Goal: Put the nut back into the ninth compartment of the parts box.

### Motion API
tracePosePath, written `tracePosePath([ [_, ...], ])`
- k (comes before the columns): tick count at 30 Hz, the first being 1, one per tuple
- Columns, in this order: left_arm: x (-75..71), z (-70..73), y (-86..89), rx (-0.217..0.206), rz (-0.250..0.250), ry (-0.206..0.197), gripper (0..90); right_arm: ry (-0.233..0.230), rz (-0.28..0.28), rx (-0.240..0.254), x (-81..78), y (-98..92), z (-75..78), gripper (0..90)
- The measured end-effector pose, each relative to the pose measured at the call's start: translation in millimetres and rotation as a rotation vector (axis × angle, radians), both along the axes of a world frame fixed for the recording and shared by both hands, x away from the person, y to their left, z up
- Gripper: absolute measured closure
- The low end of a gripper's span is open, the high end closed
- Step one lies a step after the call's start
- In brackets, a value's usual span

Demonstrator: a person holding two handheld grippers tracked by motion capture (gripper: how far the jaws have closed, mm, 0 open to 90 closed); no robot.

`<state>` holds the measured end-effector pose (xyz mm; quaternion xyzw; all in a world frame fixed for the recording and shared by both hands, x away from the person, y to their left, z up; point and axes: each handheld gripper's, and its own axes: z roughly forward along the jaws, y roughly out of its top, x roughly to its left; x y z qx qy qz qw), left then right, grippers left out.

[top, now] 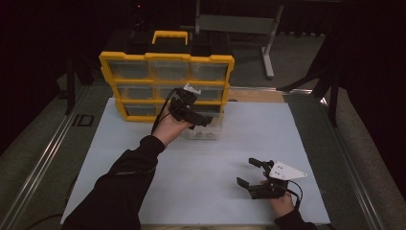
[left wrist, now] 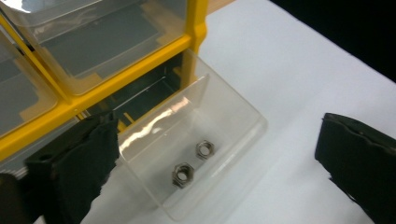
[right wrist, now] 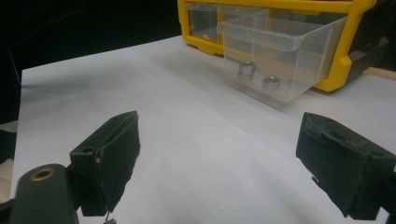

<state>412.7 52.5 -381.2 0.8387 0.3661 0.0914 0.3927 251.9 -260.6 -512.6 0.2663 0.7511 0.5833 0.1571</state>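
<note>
At upper left of the high view, the yellow organizer [top: 165, 86] is standing on the white table [top: 201, 172]. Just right of centre, I am holding my left gripper [top: 203, 120] above the clear drawer [left wrist: 205, 140], which is sticking out of the bottom row; its jaws are spread wide with nothing between them. Two nuts [left wrist: 194, 163] are lying in the drawer. At lower right, my right gripper [top: 251, 172] is resting, jaws spread over bare table.

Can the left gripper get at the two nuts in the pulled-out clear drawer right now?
Probably yes: the left gripper is open right above the drawer, whose top is uncovered, with both nuts lying bare on its floor.
</note>
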Motion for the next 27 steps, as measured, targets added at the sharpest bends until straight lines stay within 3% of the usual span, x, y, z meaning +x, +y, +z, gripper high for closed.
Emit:
tracePosePath([
  [4,-6.0,1.0,8.5,-0.037,-0.008,-0.017,0.0,0.0,-0.001,0.003,-0.2,-0.7,0.2,13.5],
  [7,-13.0,-1.7,22.3,-0.104,-0.067,-0.02,0.0,0.0,0.0,0.0,-0.3,-0.1,0.0,13.5],
  [14,-31.3,-12.3,45.9,-0.105,-0.141,-0.062,0.0,0.001,-0.002,0.002,-0.5,-0.3,0.4,13.5],
  [22,-52.4,-24.1,75.1,-0.167,-0.199,-0.118,0.0,-0.006,-0.003,-0.012,-2.0,1.0,1.3,13.5],
  [27,-69.6,-35.1,90.4,-0.168,-0.23,-0.142,0.0,-0.008,-0.005,-0.013,-2.2,0.9,1.8,13.5],
])
